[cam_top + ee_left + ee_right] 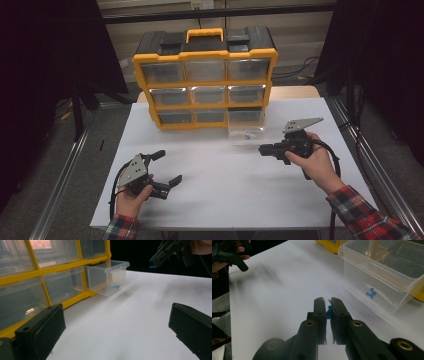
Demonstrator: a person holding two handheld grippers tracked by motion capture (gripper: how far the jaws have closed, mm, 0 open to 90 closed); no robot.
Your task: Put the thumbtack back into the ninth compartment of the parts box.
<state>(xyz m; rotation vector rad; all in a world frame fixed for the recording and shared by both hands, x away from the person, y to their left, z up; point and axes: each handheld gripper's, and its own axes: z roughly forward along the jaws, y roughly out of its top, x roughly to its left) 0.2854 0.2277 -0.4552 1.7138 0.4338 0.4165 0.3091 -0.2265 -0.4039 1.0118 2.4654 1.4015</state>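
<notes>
White bench, yellow organizer at the back. Right hand-held gripper pinches a blue pushpin; the pulled-out clear drawer sits just ahead, nearer this hand. Left hand-held gripper hangs spread, well apart.

Both sleeves are red-and-dark plaid, and each black gripper carries a grey three-cornered plate and a black cable.
</notes>
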